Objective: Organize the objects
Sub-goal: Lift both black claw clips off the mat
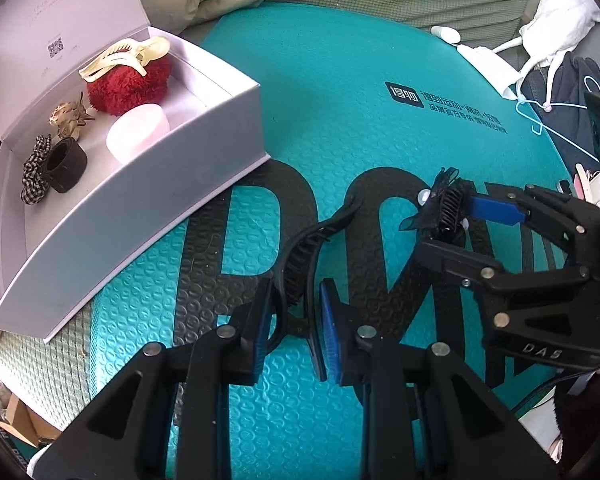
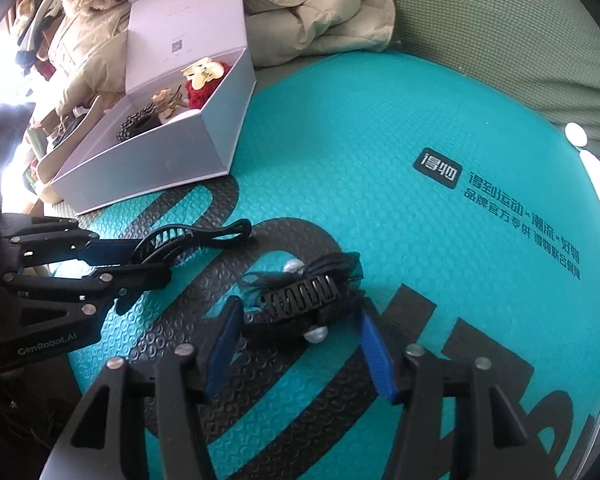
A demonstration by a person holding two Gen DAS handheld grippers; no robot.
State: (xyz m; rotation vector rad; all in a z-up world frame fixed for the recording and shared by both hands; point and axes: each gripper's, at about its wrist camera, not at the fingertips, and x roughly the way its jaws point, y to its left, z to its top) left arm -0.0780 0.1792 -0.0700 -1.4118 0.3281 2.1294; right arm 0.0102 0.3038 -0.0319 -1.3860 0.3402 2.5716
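Observation:
A plain black hair claw clip (image 1: 308, 256) lies on the teal mat (image 1: 340, 100). My left gripper (image 1: 296, 320) is open, its fingers on either side of the clip's rear end; both also show in the right wrist view, clip (image 2: 180, 240) and gripper (image 2: 140, 260). A black lace clip with pearls (image 2: 304, 296) lies on the mat between the open fingers of my right gripper (image 2: 300, 344). In the left wrist view the lace clip (image 1: 448, 208) sits at the right gripper's fingertips (image 1: 496, 210). An open white box (image 1: 204, 148) stands at the left.
The box holds a cream claw clip (image 1: 128, 56), red fluffy scrunchie (image 1: 132, 84), pink round case (image 1: 138, 132), gold flower clip (image 1: 68, 118) and checked scrunchie (image 1: 36, 172). Beige jacket (image 2: 320, 4) behind. White cloth (image 1: 556, 24) and hanger (image 1: 540, 116) at right.

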